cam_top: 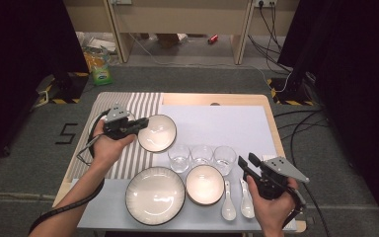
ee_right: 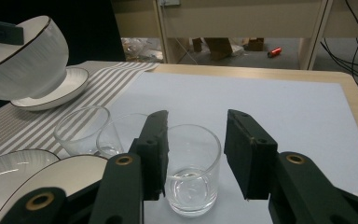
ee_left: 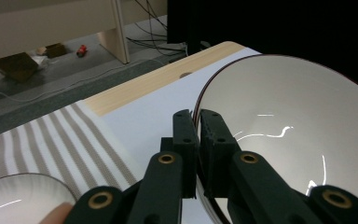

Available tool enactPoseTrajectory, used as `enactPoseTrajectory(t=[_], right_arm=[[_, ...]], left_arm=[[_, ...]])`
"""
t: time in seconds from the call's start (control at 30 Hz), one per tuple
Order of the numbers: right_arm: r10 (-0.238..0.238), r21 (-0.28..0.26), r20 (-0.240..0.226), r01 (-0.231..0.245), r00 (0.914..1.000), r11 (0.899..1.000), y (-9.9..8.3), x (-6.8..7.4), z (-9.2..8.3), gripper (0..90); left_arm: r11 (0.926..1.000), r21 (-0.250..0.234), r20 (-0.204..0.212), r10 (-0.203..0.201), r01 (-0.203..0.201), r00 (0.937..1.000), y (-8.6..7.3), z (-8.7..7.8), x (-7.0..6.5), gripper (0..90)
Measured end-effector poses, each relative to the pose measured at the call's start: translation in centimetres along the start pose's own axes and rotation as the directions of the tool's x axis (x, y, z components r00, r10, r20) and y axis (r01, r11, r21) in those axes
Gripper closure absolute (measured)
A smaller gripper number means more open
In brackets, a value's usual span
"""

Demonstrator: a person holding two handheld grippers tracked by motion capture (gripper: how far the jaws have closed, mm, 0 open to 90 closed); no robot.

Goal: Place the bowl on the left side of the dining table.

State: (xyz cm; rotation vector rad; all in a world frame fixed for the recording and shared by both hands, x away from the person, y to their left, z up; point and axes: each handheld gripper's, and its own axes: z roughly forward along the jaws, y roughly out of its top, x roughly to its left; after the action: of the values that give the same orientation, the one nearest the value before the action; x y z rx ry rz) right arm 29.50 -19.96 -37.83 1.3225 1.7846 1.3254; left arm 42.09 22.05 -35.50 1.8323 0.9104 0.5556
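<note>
Left gripper (cam_top: 140,124) was clamped on the white bowl's (cam_top: 159,132) rim, bowl tilted; right gripper (cam_top: 245,164) stood apart near the glass (cam_top: 224,159).

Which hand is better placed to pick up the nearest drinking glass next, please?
Probably the right. The right gripper is open, with the glass standing just beyond its jaws, while the left gripper is shut on the rim of a bowl.
</note>
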Motion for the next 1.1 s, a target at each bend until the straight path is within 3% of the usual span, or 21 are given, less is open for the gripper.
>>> enactPoseTrajectory(t=[0.43,0.63,0.83,1.1], right_arm=[[0.003,-0.001,-0.001,-0.003,1.0,1.0,0.0,-0.1,0.1,59.7],[0.006,0.0,0.001,-0.006,1.0,1.0,0.0,-0.1,0.0,59.7],[0.004,-0.001,-0.001,-0.004,1.0,1.0,-0.1,-0.2,0.2,59.7],[0.012,-0.002,-0.002,-0.012,0.9999,1.0,-0.1,-0.2,0.2,59.7]], left_arm=[[0.9985,0.008,-0.067,-0.053,0.053,0.9963,-0.6,-0.1,3.1,85.0],[0.9958,0.016,-0.118,-0.087,0.09,0.9892,-1.0,-0.2,5.3,85.2],[0.9899,0.027,-0.188,-0.132,0.139,0.9734,-1.3,-0.2,8.4,85.3],[0.9763,0.044,-0.284,-0.191,0.212,0.9396,-2.4,0.3,12.3,85.4]])
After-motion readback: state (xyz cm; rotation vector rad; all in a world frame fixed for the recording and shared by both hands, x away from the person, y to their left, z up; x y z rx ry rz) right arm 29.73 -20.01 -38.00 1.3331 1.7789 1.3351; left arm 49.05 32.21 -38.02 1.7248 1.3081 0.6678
